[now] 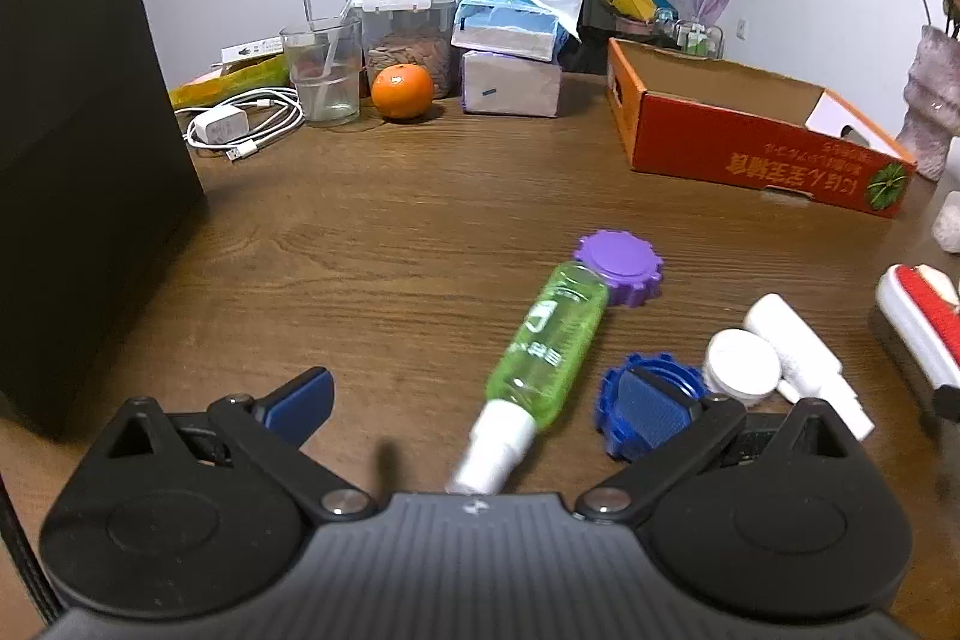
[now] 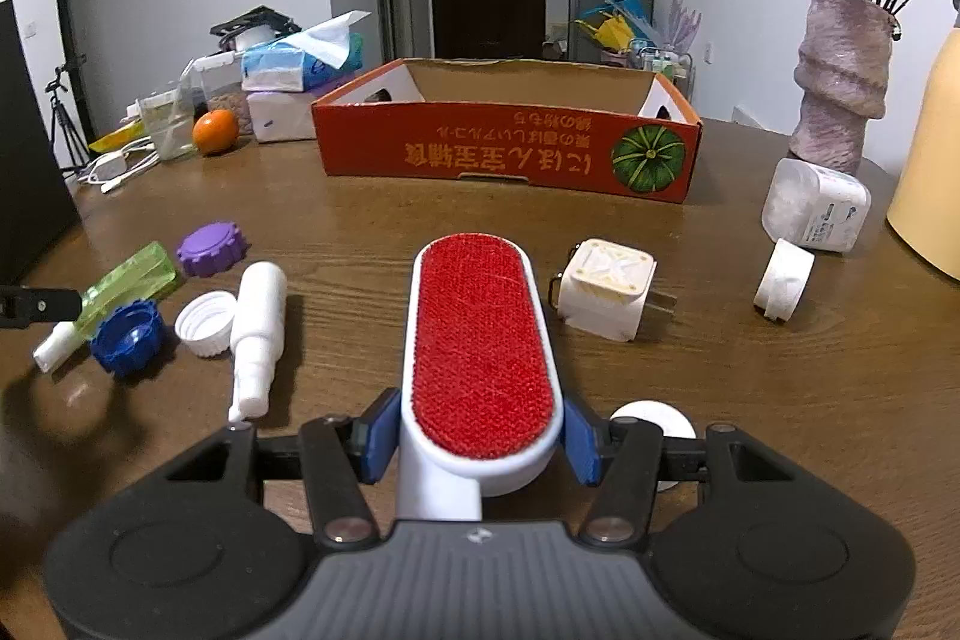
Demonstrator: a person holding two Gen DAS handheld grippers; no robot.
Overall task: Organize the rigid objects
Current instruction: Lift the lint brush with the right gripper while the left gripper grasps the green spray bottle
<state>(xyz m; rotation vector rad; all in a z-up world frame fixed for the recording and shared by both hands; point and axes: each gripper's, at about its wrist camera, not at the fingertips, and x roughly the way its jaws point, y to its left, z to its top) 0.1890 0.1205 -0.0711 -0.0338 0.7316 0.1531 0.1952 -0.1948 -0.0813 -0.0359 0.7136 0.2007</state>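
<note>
My right gripper [image 2: 480, 445] is shut on a white lint brush with a red pad [image 2: 480, 346], held above the table; the brush also shows in the left wrist view [image 1: 918, 322]. My left gripper [image 1: 480, 406] is open, low over the table, with a green spray bottle [image 1: 549, 340] lying between its fingers. A purple cap [image 1: 621, 265], a blue cap [image 1: 648, 400], a white cap [image 1: 741, 364] and a white bottle [image 1: 798, 346] lie beside it. The open orange cardboard box [image 2: 510, 148] stands behind; it also shows in the left wrist view [image 1: 750, 142].
A white plug adapter [image 2: 606, 289], a white clip [image 2: 783, 289], a white container [image 2: 816, 205], a vase [image 2: 840, 82] and a yellow jug [image 2: 930, 160] stand to the right. An orange [image 1: 402, 91], a glass [image 1: 324, 70], a charger [image 1: 240, 127], tissue packs [image 1: 510, 58] and a black box [image 1: 78, 130] are to the left.
</note>
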